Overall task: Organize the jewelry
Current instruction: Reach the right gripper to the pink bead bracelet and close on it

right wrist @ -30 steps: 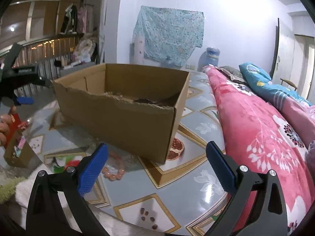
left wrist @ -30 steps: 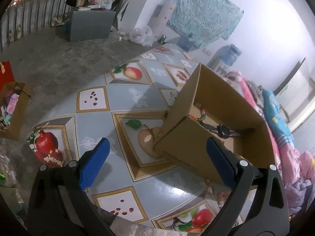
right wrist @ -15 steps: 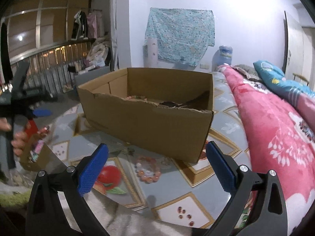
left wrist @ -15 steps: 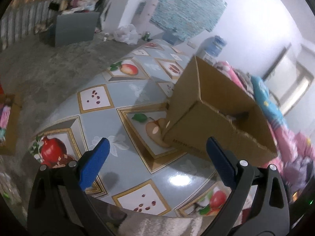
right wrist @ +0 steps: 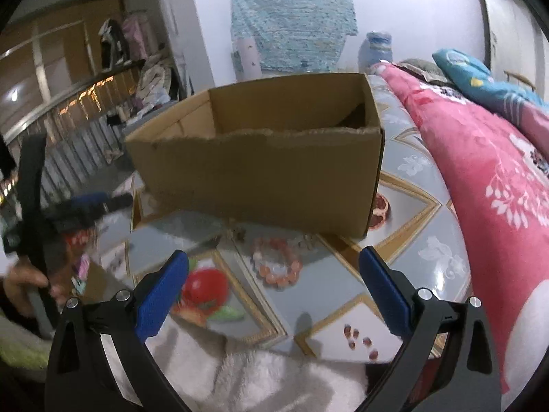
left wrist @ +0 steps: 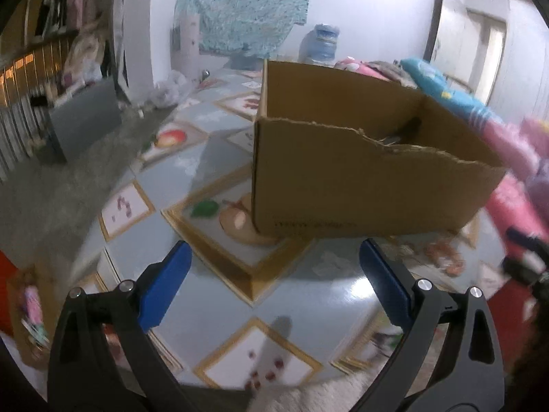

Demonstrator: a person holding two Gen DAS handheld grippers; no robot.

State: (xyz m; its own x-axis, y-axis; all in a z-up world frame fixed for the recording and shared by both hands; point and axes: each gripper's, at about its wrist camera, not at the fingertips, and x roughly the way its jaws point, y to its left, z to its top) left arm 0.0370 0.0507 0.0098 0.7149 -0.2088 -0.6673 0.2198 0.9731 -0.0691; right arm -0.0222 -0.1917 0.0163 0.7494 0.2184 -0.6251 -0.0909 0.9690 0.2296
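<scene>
a bracelet (right wrist: 277, 263) of pink and pale round beads lies flat in a ring on the counter (right wrist: 343, 285), just in front of the cardboard box (right wrist: 267, 178) and near its right corner; a few smaller bits of jewelry (right wrist: 236, 234) sit by the box's foot, too blurred to name. the right tool (right wrist: 273, 286) hangs low over the counter's near edge, pointing at the bracelet, its blue pads (right wrist: 161, 292) spread wide with nothing between them. the left tool (left wrist: 274, 283) faces the box's other long side, also wide open and empty; in the right view it shows at the far left, gripped by a hand (right wrist: 24, 283). the box's torn front wall hides its contents. left view is motion-smeared.
</scene>
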